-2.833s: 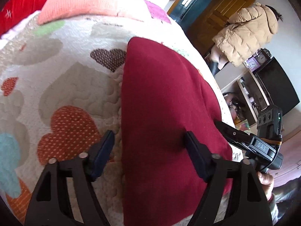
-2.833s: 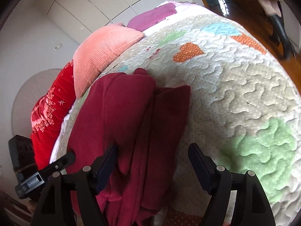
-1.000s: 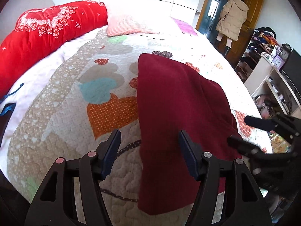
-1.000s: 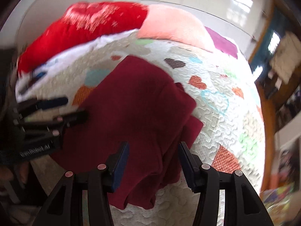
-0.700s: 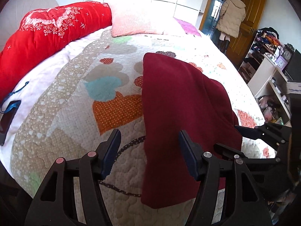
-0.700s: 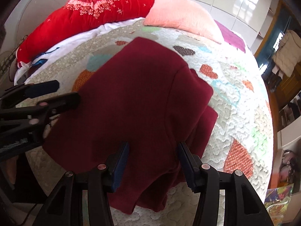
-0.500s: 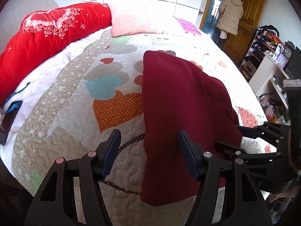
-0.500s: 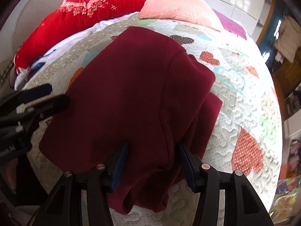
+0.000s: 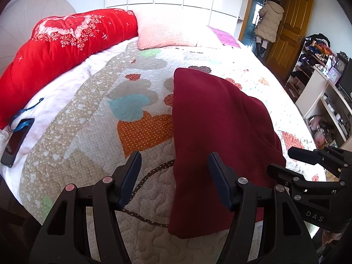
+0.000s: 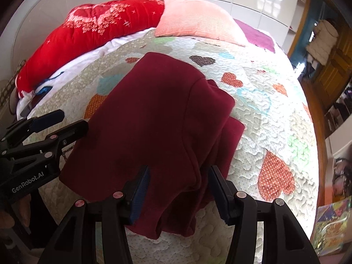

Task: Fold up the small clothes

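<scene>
A dark red garment (image 9: 215, 127) lies folded lengthwise on the heart-patterned quilt (image 9: 92, 127); in the right wrist view the garment (image 10: 154, 121) shows layered folds along its right side. My left gripper (image 9: 173, 178) is open and empty above the garment's near left edge. My right gripper (image 10: 178, 187) is open and empty above the garment's near right end. Each gripper shows in the other's view, the right one (image 9: 292, 160) at the right and the left one (image 10: 63, 121) at the left.
A red quilt roll (image 9: 57, 41), a pink pillow (image 9: 167, 33) and a purple pillow (image 9: 222, 37) lie at the bed's far side. A phone (image 9: 16, 140) lies at the left edge. Shelves (image 9: 325, 96) and a person in a beige coat (image 9: 269, 19) are at the right.
Both grippers have pulled back and up from the garment since 2.8 s ago, widening the view. Over the last second the right gripper dipped slightly toward the near end; the garment has stayed flat.
</scene>
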`<state>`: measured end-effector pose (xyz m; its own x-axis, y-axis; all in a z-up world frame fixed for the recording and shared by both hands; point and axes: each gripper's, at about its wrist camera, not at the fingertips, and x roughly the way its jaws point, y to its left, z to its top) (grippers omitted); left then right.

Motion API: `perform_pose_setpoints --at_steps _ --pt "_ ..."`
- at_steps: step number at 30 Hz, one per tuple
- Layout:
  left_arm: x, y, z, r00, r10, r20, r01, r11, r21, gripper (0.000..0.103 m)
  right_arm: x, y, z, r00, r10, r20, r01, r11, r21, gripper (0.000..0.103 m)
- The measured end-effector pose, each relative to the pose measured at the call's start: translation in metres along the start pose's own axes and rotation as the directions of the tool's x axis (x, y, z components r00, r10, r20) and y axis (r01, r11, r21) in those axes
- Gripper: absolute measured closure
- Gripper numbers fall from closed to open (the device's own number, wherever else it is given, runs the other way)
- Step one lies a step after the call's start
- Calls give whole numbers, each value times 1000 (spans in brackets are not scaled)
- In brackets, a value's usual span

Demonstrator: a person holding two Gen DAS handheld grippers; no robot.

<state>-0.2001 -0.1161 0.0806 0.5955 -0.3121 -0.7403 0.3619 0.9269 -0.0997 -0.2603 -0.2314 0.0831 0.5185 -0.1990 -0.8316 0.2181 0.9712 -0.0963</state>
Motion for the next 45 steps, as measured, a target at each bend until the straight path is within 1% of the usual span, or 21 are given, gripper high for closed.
perform_pose_setpoints --at_steps 6,12,19,26,35,39,45 --pt "-3 -2 1 1000 4 20 -4 1000 4 40 -6 -6 -1 1000 -7 10 7 999 40 50" --pt "-3 -1 1 1000 7 21 -7 1000 0 40 -8 -6 -1 1000 -7 24 5 998 66 50" --pt "-5 -4 2 999 29 40 -30 999 12 40 -9 -2 0 1000 -10 27 8 998 64 50" --pt "-3 -8 0 999 35 41 -36 999 22 40 -7 -3 0 999 -14 29 12 996 86 50" --pt "1 -11 -1 998 47 31 -48 999 25 40 -4 -6 -2 1000 1 25 -4 993 114 50" --pt "1 -13 -1 999 46 29 -46 999 28 40 -9 -10 -2 999 3 54 -11 989 150 50" --pt "0 -16 -1 998 47 34 -48 998 37 40 -9 -10 -1 998 16 62 -27 984 174 50"
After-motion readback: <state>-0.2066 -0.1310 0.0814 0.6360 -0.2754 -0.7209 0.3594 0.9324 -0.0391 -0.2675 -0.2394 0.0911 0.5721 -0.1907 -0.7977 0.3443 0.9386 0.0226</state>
